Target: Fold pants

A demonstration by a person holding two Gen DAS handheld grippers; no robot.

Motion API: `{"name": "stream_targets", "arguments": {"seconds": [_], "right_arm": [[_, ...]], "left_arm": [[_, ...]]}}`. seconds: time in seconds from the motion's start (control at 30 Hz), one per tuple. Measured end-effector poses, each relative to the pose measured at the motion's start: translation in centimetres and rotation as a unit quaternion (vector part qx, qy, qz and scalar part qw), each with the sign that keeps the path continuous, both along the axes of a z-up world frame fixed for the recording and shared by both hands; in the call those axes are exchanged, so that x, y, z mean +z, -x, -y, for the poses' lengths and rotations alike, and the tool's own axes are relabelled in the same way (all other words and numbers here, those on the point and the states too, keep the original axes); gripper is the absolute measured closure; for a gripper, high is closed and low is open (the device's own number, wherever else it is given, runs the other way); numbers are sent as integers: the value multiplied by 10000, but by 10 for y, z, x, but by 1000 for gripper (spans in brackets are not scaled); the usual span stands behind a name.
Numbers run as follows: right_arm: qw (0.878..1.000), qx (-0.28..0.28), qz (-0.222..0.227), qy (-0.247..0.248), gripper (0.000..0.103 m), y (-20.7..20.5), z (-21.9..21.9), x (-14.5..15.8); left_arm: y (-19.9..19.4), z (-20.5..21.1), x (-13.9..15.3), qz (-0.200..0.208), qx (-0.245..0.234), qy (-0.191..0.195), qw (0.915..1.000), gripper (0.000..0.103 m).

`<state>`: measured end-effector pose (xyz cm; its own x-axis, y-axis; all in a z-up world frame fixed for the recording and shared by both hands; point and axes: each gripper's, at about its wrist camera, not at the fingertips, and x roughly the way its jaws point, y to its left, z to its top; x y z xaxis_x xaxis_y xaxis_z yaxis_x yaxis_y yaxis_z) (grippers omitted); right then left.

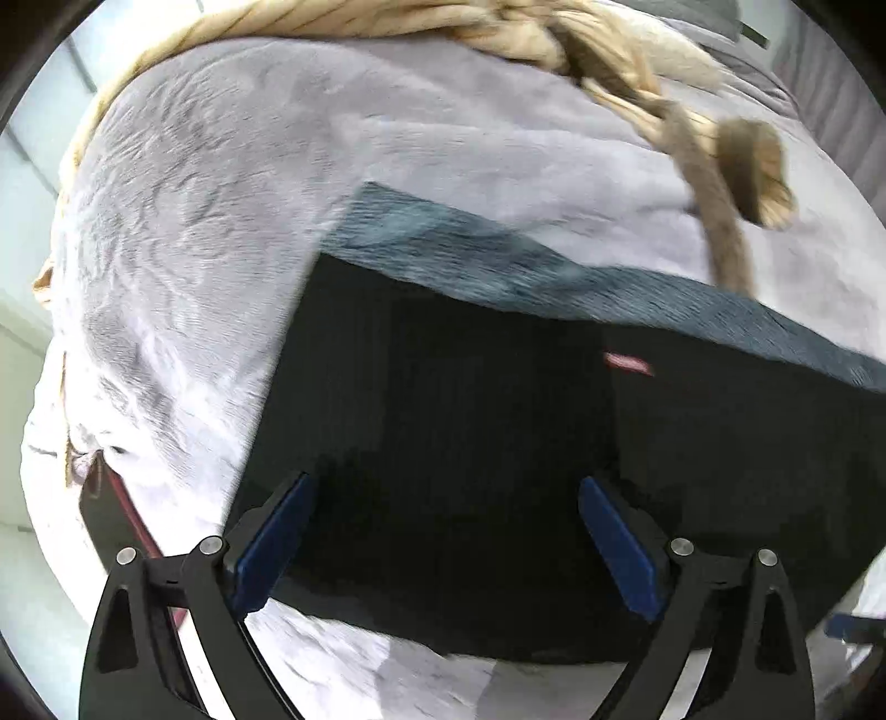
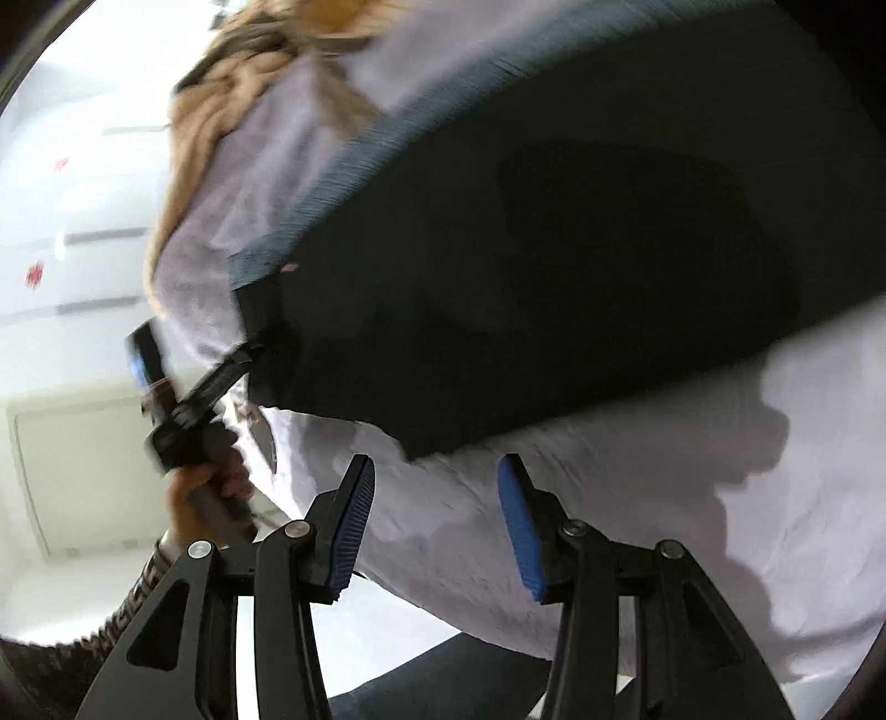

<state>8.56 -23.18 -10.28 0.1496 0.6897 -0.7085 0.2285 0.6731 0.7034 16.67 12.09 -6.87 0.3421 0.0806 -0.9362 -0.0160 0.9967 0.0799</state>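
The pants (image 1: pixel 498 421) are black with a grey-blue ribbed waistband (image 1: pixel 498 266) and lie folded flat on a pale lilac plush blanket (image 1: pixel 194 232). My left gripper (image 1: pixel 446 526) is open, its blue pads (image 1: pixel 277 543) spread over the pants' near edge. In the right wrist view the pants (image 2: pixel 554 266) fill the upper right. My right gripper (image 2: pixel 437 515) is open just below the pants' lower corner, over the blanket (image 2: pixel 775 498). The left gripper (image 2: pixel 221 382) shows at the pants' left edge, held by a hand.
A beige knitted throw (image 1: pixel 609 50) lies along the far side of the blanket. A dark reddish object (image 1: pixel 111 509) sits at the blanket's left edge. White floor and furniture (image 2: pixel 72 277) lie beyond the bed's left side.
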Motion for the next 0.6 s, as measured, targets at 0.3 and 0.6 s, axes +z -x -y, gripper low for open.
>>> {"name": "stream_targets", "arguments": {"seconds": [0.3,0.6], "right_arm": [[9911,-795,181,-1049,52,-8,0,-29],[9881,-623,562,-1289,93,-18,-1,6]], "left_arm": [[11,12,-18,-175,-223,-133,9995,5],[-6,-12,-25,-189,-309,25,9993,4]]}}
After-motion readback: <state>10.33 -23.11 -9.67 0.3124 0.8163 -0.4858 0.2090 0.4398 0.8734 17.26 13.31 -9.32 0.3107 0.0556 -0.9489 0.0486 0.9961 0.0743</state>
